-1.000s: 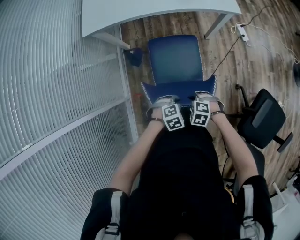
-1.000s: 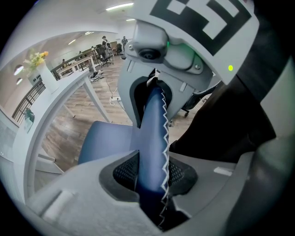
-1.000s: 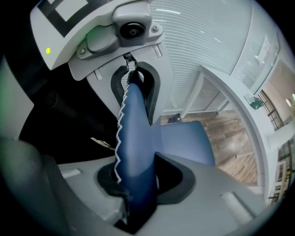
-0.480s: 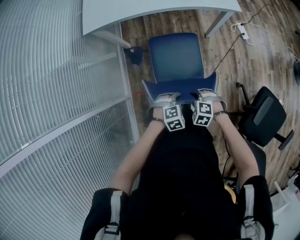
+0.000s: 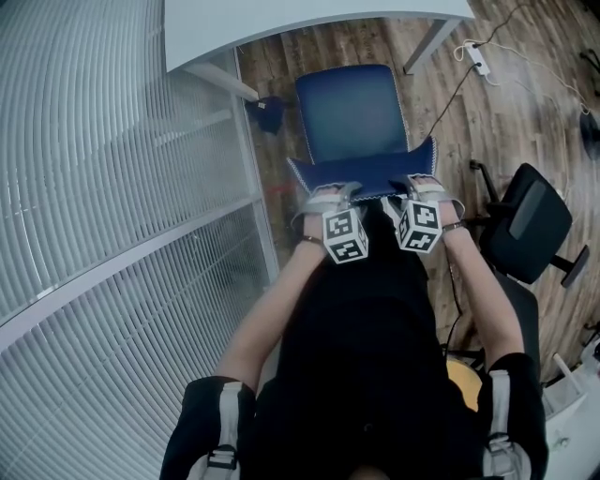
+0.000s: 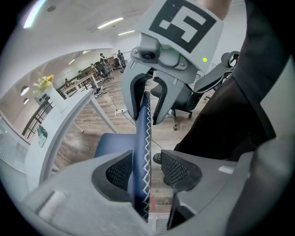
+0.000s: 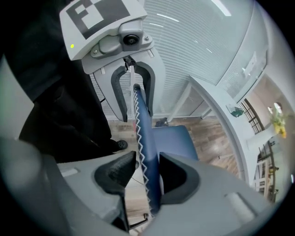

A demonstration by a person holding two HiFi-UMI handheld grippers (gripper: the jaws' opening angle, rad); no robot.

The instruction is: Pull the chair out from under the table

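The blue chair (image 5: 352, 112) stands out from under the white table (image 5: 309, 19), its backrest's top edge (image 5: 361, 173) towards me. My left gripper (image 5: 328, 195) straddles that zigzag-stitched edge (image 6: 140, 152) on the left. Its jaws are opening, and a gap shows beside the right pad (image 6: 177, 168). My right gripper (image 5: 417, 187) straddles the same edge (image 7: 144, 133) on the right. Its jaws are opening too, and the left pad (image 7: 117, 173) stands off the fabric. Neither gripper's pads press on the backrest.
A glass wall with white blinds (image 5: 112, 187) runs along the left. A black office chair (image 5: 525, 230) stands close on the right. A power strip (image 5: 478, 58) with its cables lies on the wooden floor by the table leg (image 5: 431, 42).
Both hands have lifted slightly at the backrest's edge, and the right one has drifted a little to the right. The chair stays about where it was.
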